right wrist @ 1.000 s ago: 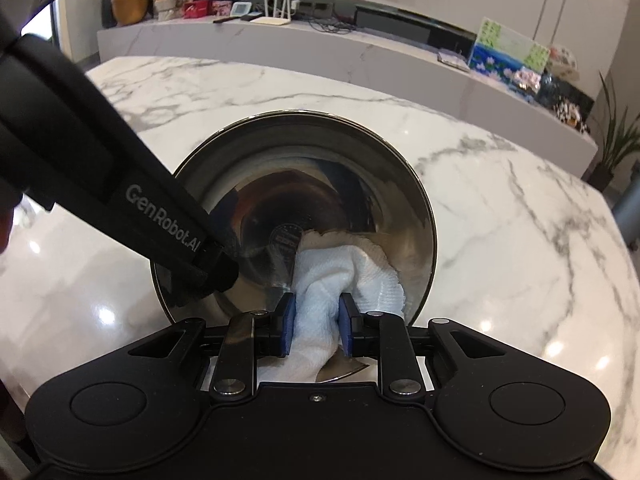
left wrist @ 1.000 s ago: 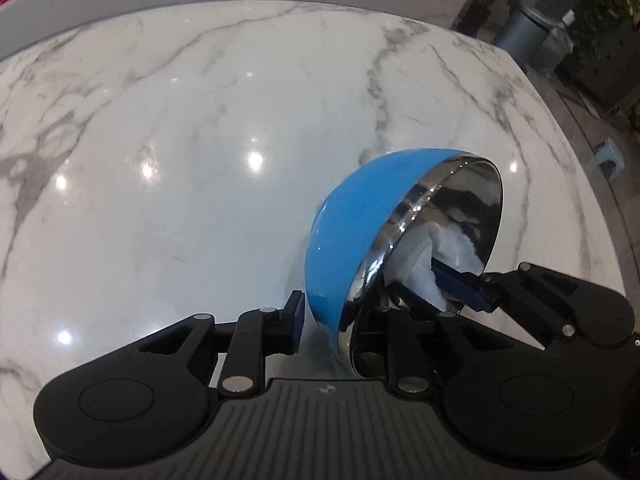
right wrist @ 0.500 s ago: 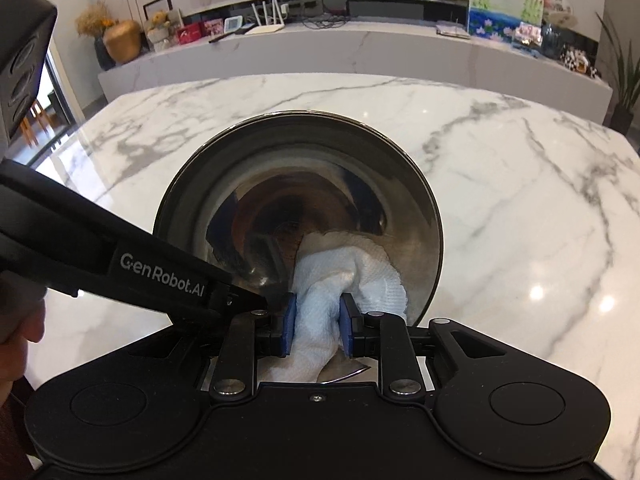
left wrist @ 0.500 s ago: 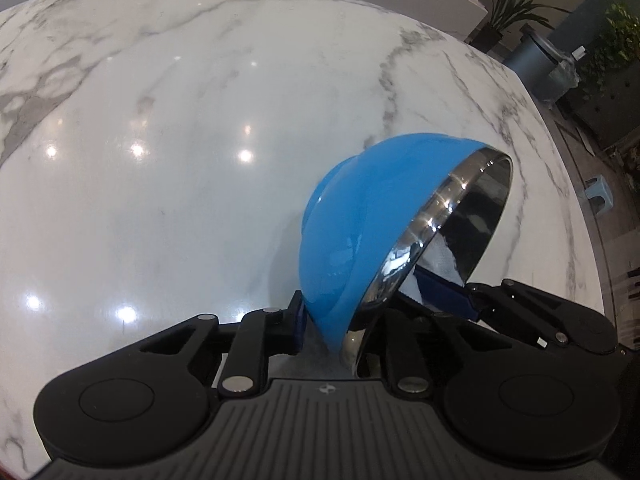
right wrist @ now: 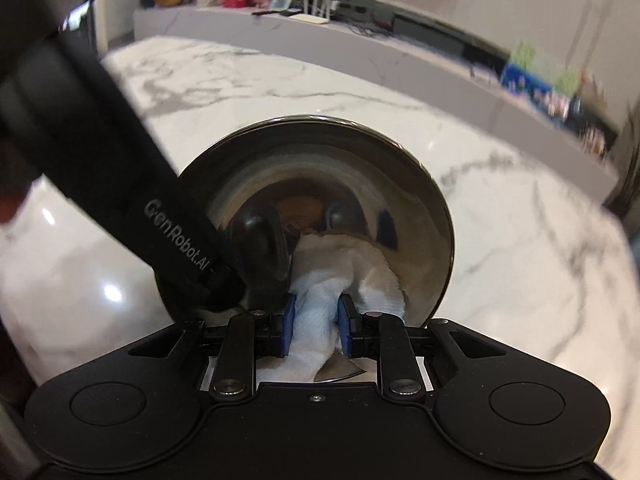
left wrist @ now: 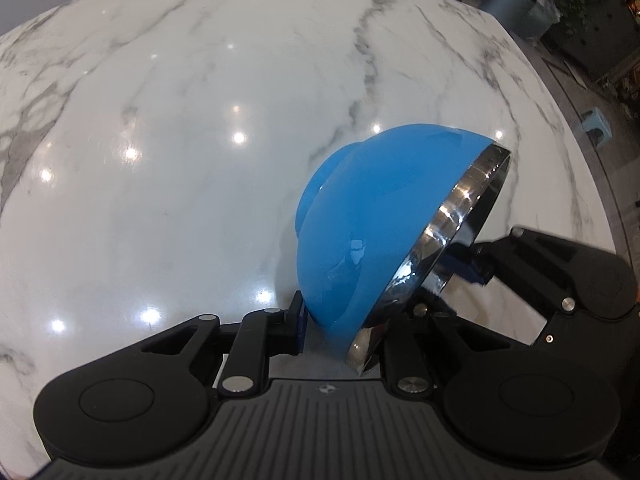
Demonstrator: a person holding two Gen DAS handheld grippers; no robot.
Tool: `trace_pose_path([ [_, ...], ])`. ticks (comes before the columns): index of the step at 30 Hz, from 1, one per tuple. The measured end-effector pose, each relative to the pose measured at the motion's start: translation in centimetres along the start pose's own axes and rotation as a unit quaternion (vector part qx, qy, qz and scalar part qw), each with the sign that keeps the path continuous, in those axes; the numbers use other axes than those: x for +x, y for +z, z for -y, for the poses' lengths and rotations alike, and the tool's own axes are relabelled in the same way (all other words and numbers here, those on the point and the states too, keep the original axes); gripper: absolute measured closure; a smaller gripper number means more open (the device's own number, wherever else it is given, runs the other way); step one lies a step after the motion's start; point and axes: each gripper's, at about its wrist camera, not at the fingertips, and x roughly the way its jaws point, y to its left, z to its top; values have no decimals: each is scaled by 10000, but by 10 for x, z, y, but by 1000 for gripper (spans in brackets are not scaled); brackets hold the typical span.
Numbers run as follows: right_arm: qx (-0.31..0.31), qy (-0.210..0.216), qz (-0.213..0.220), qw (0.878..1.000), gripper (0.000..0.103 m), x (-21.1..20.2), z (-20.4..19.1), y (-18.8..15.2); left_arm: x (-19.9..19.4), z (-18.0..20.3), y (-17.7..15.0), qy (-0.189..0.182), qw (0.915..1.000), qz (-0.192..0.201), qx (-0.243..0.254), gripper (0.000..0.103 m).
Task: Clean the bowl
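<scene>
The left gripper (left wrist: 340, 332) pinches the tilted blue bowl (left wrist: 372, 232) by its rim at 6 o'clock; the right gripper (right wrist: 316, 328) squeezes a white cloth (right wrist: 340, 272) inside it, above the marble desk (left wrist: 180, 140).

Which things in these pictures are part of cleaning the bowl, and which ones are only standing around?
Part of the job:
- bowl, blue outside, steel inside
- white cloth
- left gripper, clamped on the bowl's rim
- right gripper, holding the cloth inside the bowl

Only standing around:
- marble table
- grey bin
- small stool
- clutter on the far counter
</scene>
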Motion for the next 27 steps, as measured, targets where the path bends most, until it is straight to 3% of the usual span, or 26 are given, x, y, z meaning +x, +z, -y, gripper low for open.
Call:
trace_pose_path([
  [3, -427, -252, 61, 9988, 84, 1, -9, -1, -1, 1, 1, 27, 10000, -47, 53, 87],
  [8, -222, -189, 8, 9996, 83, 4, -6, -1, -4, -6, 1, -76, 9994, 193, -277, 84],
  [10, 21, -95, -62, 9999, 82, 6, 0, 1, -8, -8, -2, -139, 9980, 380, -486, 67],
  [12, 307, 19, -116, 9995, 82, 7, 7, 3, -12, -9, -7, -150, 9956, 622, -679, 62],
  [15, 896, 404, -167, 9950, 82, 7, 22, 3, -18, -5, -17, 37, 9904, 1084, -862, 62],
  [19, 1105, 571, -210, 9920, 82, 9, 26, 5, -23, 1, -29, 351, 9833, 1557, -876, 67],
  [23, 945, 561, -237, 9937, 82, 8, 21, 8, -28, -6, -28, 435, 9799, 1692, -966, 68],
  [25, 1032, 687, -260, 9919, 82, 6, 22, 8, -29, -11, -23, 452, 9801, 1682, -954, 84],
  [27, 1085, 774, -291, 9907, 82, 6, 23, 8, -28, -13, -17, 456, 9820, 1585, -923, 86],
])
